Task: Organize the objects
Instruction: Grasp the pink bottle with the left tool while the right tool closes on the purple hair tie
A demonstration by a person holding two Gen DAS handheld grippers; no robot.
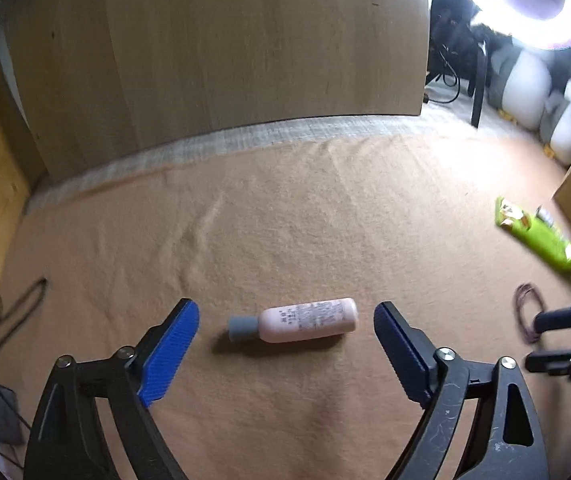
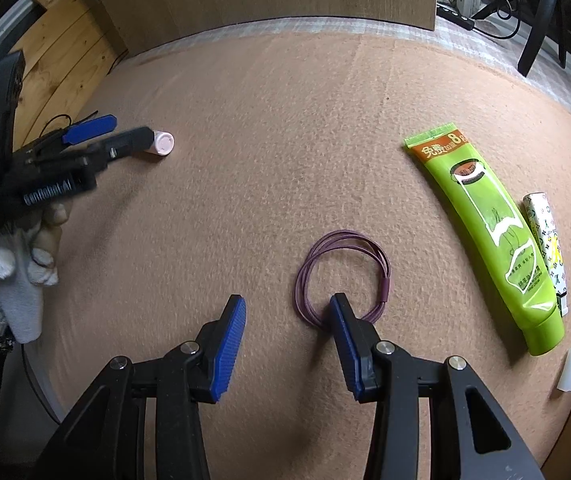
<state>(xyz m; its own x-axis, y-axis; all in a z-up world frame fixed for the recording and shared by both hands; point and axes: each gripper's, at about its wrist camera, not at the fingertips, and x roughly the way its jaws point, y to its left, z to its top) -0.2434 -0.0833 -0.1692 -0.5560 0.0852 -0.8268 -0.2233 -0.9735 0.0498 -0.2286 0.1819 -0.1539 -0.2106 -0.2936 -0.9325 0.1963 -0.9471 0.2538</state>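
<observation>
- Your left gripper (image 1: 286,322) has its fingers spread wide, one on each side of the pink bottle (image 1: 305,320), touching neither end.
- The pink bottle lies on its side on the tan felt mat (image 1: 285,208), its grey cap (image 1: 241,327) pointing toward the left finger.
- Your right gripper (image 2: 287,322) has its fingers parted at a moderate width and holds nothing; the right finger's tip sits over the near edge of the purple hair tie (image 2: 343,276), which lies flat on the mat.
- To the right of the hair tie lies the green tube (image 2: 489,236), with a small patterned tube (image 2: 547,244) just beside it on its far right.
- A small white piece (image 2: 570,369) sits near the green tube's cap end.
- Your gloved left hand (image 2: 17,264) shows at the left of the right wrist view.
</observation>
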